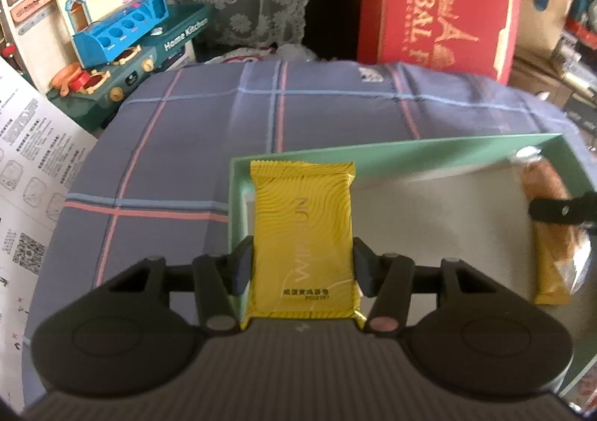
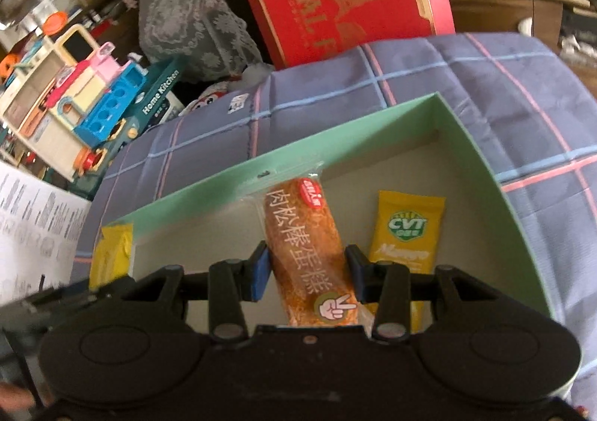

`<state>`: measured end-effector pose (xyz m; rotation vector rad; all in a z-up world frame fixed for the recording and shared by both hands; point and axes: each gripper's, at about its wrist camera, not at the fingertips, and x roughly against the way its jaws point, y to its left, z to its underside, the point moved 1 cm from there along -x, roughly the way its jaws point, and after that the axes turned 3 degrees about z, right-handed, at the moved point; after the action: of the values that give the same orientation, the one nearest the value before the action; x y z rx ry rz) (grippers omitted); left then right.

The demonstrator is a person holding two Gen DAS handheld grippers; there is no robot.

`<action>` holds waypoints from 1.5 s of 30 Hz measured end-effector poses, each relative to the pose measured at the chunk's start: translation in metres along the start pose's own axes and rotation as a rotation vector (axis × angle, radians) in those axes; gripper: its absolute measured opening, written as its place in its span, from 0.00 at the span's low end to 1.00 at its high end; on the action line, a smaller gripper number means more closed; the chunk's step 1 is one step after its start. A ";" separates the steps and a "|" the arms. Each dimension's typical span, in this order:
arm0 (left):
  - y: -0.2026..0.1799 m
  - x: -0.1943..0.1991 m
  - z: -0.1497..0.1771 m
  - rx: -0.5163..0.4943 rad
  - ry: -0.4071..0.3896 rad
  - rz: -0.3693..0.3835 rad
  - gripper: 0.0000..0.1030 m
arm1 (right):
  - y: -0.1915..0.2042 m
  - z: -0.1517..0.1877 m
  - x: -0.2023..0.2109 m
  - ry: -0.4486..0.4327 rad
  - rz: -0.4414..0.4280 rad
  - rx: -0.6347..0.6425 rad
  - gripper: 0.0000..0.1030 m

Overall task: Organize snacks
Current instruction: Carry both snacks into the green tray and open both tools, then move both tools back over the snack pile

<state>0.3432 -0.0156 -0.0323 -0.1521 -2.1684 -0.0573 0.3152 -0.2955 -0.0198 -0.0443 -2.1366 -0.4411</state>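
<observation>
A: Snacks — where are they seen?
B: The yellow wafer packet (image 1: 303, 238) is clamped by the left gripper (image 1: 303, 268) over the green box (image 1: 410, 154); the meat-floss cake (image 2: 308, 257) is pinched by the right gripper (image 2: 306, 273), beside a mango sachet (image 2: 405, 231) lying inside.

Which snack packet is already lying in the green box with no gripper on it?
The small yellow CVT mango packet, flat on the box floor. The wavy-lined yellow packet and the orange cake stick are each between a gripper's fingers.
</observation>
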 end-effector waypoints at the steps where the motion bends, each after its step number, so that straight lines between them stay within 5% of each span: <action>1: 0.000 -0.003 -0.001 0.005 0.003 -0.009 0.56 | 0.002 -0.001 -0.004 -0.005 -0.004 -0.006 0.45; 2: 0.000 -0.004 -0.001 0.008 0.003 -0.014 0.60 | 0.003 -0.003 -0.005 -0.022 -0.003 -0.003 0.51; 4: -0.002 -0.003 -0.002 0.012 0.008 0.019 0.75 | 0.008 -0.005 -0.001 -0.055 -0.001 0.023 0.86; 8: -0.014 0.009 0.001 -0.017 -0.049 0.006 1.00 | 0.012 -0.003 0.013 -0.106 0.020 0.081 0.92; 12: -0.024 0.020 0.002 -0.042 -0.071 -0.005 1.00 | 0.010 0.002 0.023 -0.115 0.042 0.098 1.00; 28: -0.029 0.076 0.041 -0.016 -0.080 0.015 1.00 | -0.004 0.047 0.083 -0.109 0.040 0.129 1.00; 45: -0.027 0.128 0.133 -0.021 -0.051 0.043 1.00 | -0.032 0.131 0.154 -0.103 0.014 0.137 1.00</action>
<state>0.1593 -0.0182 -0.0019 -0.2146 -2.2145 -0.0522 0.1167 -0.3032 0.0288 -0.0043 -2.2619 -0.2885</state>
